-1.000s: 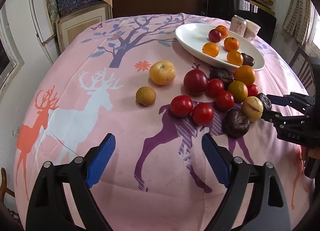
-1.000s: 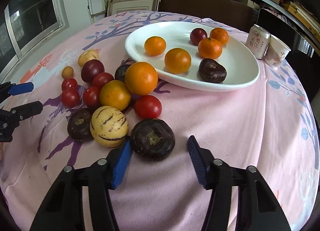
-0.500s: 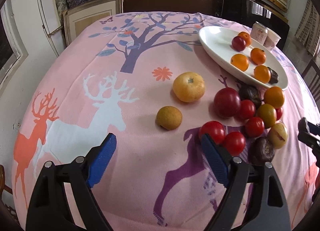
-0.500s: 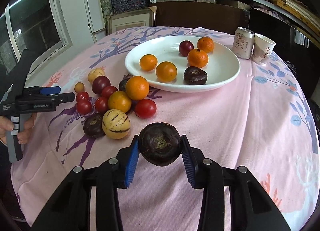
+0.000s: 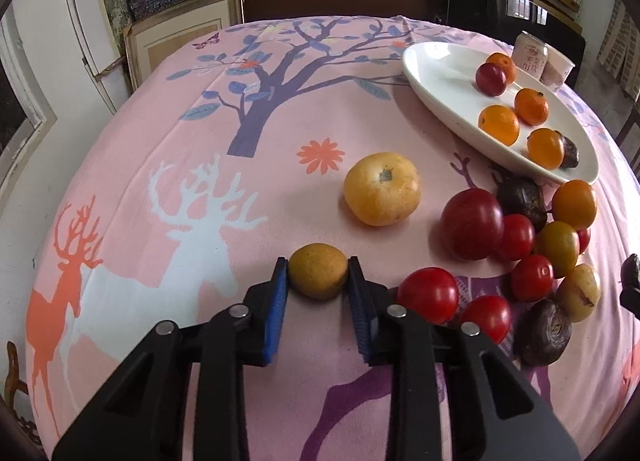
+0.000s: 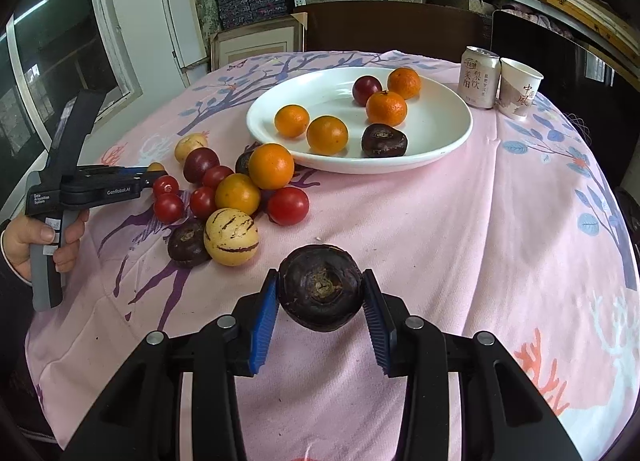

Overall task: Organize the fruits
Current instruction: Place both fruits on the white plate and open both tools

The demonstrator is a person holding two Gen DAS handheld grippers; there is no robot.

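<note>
We have the left tongs (image 5: 318, 281) clenched on the small brown fruit (image 5: 318, 276): both blue pads (image 5: 277, 301) press its sides, and the fruit sits low on the pink cloth of the desk (image 5: 160, 141). Whether it is touching the cloth or just off it, we can't tell. The big yellow fruit (image 5: 382, 189) lies just beyond it, and red tomatoes (image 5: 428, 295) sit just right of the tongs.

In the right wrist view, the left tongs come in from the left edge, held by a hand (image 6: 28, 239).

Right tongs (image 6: 320, 293) are narrowed around the dark purple fruit (image 6: 320, 287), pads on both sides, the fruit clear of the cloth.

The loose pile lies left of the white plate (image 6: 440, 141): tomatoes, oranges, a striped yellow fruit (image 6: 231, 236) and another dark one (image 6: 187, 243) touching it. The plate holds four oranges, a red plum (image 6: 367, 89) and a dark fruit (image 6: 384, 140). A can (image 6: 479, 77) and a paper cup (image 6: 520, 87) stand side by side behind the plate.
</note>
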